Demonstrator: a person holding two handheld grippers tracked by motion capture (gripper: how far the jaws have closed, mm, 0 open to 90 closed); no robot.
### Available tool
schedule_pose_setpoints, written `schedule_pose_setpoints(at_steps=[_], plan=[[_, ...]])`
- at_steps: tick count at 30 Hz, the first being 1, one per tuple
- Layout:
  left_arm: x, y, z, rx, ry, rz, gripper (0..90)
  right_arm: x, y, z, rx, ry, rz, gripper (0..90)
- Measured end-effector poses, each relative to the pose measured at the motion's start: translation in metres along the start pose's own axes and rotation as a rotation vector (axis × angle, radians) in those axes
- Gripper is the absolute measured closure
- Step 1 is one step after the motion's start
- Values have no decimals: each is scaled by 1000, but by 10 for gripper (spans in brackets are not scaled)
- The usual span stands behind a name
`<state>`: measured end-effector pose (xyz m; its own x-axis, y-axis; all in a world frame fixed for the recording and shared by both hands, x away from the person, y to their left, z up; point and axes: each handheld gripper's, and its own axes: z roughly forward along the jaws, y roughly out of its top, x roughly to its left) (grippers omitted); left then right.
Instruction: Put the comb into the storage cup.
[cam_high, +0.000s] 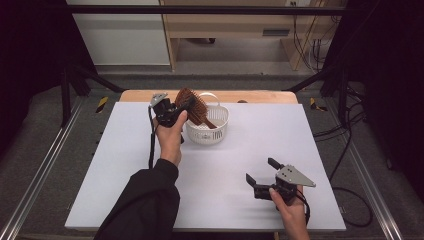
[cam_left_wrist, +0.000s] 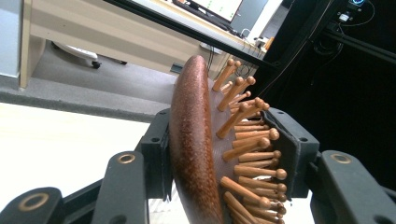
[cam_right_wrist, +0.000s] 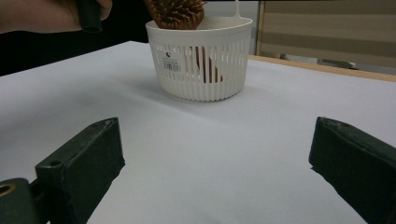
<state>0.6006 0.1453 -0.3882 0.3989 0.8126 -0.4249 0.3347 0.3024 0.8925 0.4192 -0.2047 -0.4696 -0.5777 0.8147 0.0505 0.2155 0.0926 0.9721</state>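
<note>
Brush head clamped over basket, handle already inside.
Left tongs (cam_high: 181, 106) pinching wooden hairbrush (cam_high: 192, 106) across back and bristles above white basket (cam_high: 220, 131); right tongs (cam_high: 261, 172) wide, empty over bench (cam_high: 240, 155). Risk: springy bristles slipping, or handle, seemingly against wall, tipping light basket.

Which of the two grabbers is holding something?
The left gripper, up by the white basket. Its jaws are clamped on the head of the brown hairbrush, while the right gripper sits open with nothing between its jaws.
</note>
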Motion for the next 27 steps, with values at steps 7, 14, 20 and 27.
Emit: schedule_pose_setpoints(at_steps=[7,14,20,27], plan=[[3,0,0,10,1,-4,473,0,0,0,1,2,1,34],[4,1,-1,17,2,-5,469,0,0,0,0,3,4,34],[8,1,-1,22,-1,-17,468,0,0,0,-2,3,5,34],[11,0,-3,25,0,-23,466,2,0,2,6,5,-3,34]])
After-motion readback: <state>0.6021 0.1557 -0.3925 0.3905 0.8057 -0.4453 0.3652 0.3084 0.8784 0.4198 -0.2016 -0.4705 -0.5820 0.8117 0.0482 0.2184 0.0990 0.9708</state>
